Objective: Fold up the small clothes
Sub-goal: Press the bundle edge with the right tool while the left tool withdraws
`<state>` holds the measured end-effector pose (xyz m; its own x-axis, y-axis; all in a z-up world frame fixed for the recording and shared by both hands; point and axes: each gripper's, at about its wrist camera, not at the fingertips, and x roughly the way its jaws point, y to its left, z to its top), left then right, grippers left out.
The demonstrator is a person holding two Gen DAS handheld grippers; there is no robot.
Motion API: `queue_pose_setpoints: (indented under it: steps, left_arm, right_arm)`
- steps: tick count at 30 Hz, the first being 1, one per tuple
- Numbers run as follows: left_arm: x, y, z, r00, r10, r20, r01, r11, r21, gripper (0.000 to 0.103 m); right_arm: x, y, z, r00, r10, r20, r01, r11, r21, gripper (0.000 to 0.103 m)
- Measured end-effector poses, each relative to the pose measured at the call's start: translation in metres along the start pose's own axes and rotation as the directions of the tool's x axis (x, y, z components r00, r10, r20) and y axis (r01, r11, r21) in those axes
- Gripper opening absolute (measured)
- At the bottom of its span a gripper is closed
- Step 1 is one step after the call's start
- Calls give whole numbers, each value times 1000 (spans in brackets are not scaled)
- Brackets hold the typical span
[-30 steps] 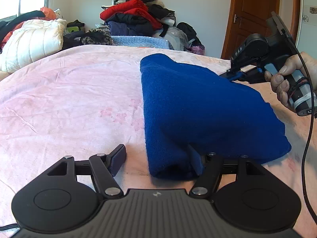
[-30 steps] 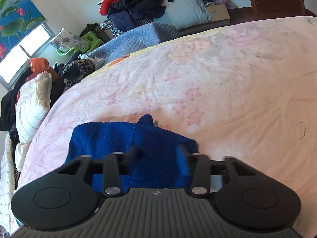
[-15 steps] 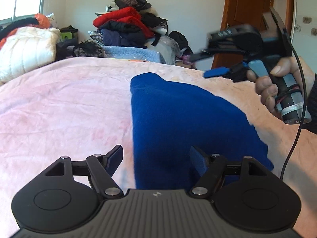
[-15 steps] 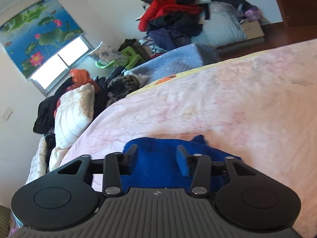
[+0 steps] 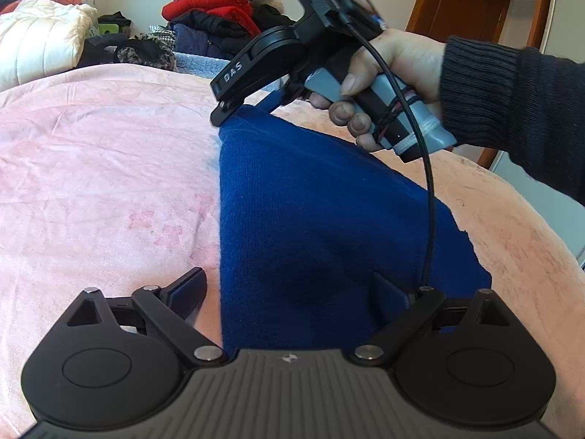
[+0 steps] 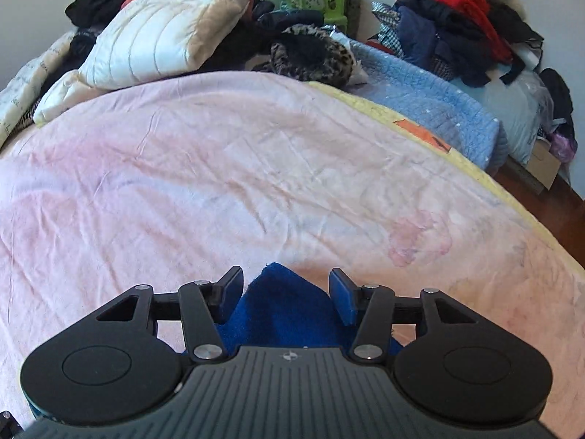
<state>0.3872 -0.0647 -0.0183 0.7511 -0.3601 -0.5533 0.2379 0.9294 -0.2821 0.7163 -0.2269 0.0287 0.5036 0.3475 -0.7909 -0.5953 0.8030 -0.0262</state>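
Note:
A folded blue knit garment [image 5: 321, 219] lies flat on the pink bedspread [image 5: 102, 183]. My left gripper [image 5: 289, 289] is open over the garment's near end, its fingers apart with the cloth between and under them. My right gripper [image 6: 285, 289] is open above the garment's far corner [image 6: 285, 303], which pokes up between its fingers. The right gripper also shows in the left wrist view [image 5: 237, 109], held by a hand at the garment's far end.
A heap of red, black and navy clothes [image 6: 457, 18] and a blue blanket [image 6: 431, 109] lie beyond the bed. A white quilted pillow [image 6: 164, 36] and dark clothes sit at the bed's far left. A wooden door [image 5: 468, 7] stands at the right.
The right gripper swung from the garment's right side to its far corner and tilted down. The left gripper rose and drew back slightly. The garment now lies flatter.

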Motion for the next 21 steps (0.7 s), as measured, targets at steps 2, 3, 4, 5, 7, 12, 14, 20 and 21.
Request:
queue_pose_setpoints:
  steps: [2, 3, 4, 5, 7, 12, 14, 20, 21]
  left_arm:
    - [-1, 3, -1, 1000, -14, 6, 14, 1000, -17, 99]
    - [-2, 5, 0, 1000, -22, 10, 22, 999, -26, 99]
    - [-2, 6, 0, 1000, -28, 13, 29, 999, -34, 99]
    - [-3, 8, 0, 999, -34, 16, 34, 999, -41, 100]
    - [-2, 8, 0, 999, -35, 16, 36, 999, -41, 100]
    - [-1, 6, 0, 1000, -24, 12, 24, 999, -27, 100]
    - [-1, 3, -1, 1000, -16, 9, 16, 1000, -17, 100]
    - [-7, 2, -1, 1000, -13, 22, 13, 1000, -28, 100]
    - [-14, 3, -1, 999, 6, 49, -4, 1000, -29, 100]
  right_arm:
    - [11, -3, 2, 996, 58, -68, -57, 998, 16, 17]
    - [15, -4, 1, 991, 89, -104, -85, 996, 38, 11]
    - [16, -4, 0, 989, 100, -108, -95, 994, 51, 11]
    - [15, -6, 0, 989, 107, -100, -101, 993, 60, 10]
    - [11, -15, 2, 991, 121, -56, -113, 984, 136, 7]
    - [9, -33, 4, 993, 115, 20, -117, 961, 250, 7]
    - [24, -30, -4, 995, 100, -13, -94, 965, 243, 6]
    - [9, -39, -10, 992, 116, 53, -127, 928, 349, 44]
    - [-4, -43, -13, 987, 133, 91, -157, 915, 373, 55]
